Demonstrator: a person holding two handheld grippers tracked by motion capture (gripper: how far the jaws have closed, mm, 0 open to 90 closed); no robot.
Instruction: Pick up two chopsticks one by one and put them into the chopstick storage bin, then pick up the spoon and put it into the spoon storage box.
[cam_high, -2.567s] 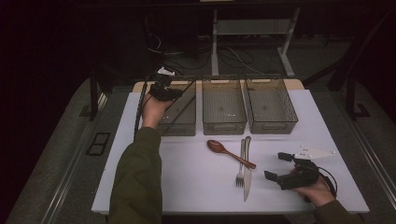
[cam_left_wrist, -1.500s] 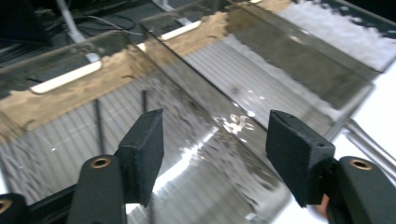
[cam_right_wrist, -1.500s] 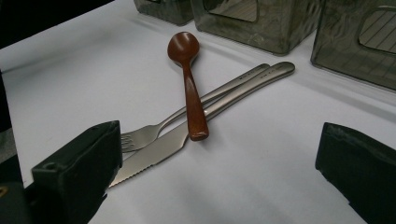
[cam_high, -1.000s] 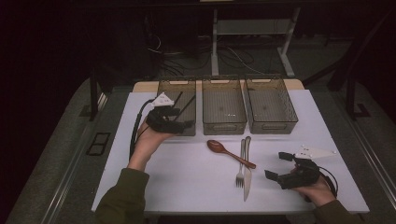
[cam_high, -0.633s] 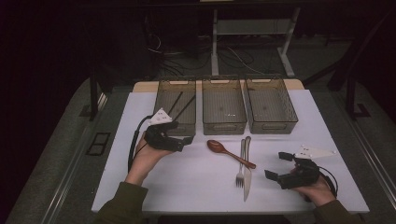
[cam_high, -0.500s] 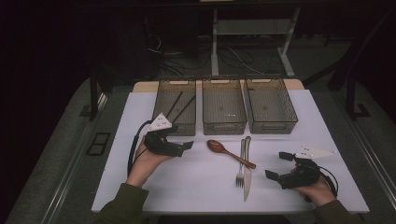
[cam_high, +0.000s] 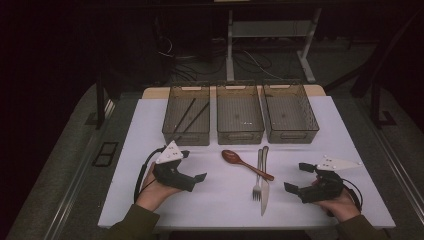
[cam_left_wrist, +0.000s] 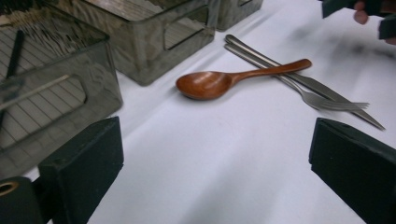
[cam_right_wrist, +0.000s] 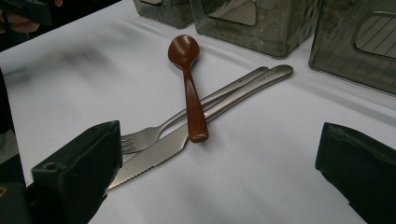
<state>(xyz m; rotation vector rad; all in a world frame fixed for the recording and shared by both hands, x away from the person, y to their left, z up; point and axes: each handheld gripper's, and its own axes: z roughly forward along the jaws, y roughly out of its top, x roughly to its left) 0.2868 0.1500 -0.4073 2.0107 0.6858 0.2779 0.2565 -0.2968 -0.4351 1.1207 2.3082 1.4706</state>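
Note:
A wooden spoon (cam_high: 239, 159) lies on the white table (cam_high: 220, 205), its handle resting across a steel fork (cam_high: 257, 176) and knife (cam_high: 264, 187). My left gripper (cam_high: 193, 165) rests low at the left of the spoon and points toward it. Its jaws have just been opening and stand wide with nothing between them. In the left gripper view the spoon (cam_left_wrist: 210, 84) lies ahead of that gripper (cam_left_wrist: 215, 179). My right gripper (cam_high: 298, 178) sits open and empty to the right of the cutlery. The right gripper view looks past its own gripper (cam_right_wrist: 219, 179) at the spoon (cam_right_wrist: 189, 79), fork (cam_right_wrist: 154, 133) and knife (cam_right_wrist: 154, 151).
Three clear bins stand in a row at the back: the left bin (cam_high: 185, 136) holds black chopsticks (cam_high: 192, 114), and I see nothing in the middle bin (cam_high: 240, 135) or the right bin (cam_high: 292, 135). The table's front edge runs just below both hands.
My left hand has come back from over the left bin, down and toward the person, to the table left of the spoon, and its jaws have spread. The right gripper has stayed put.

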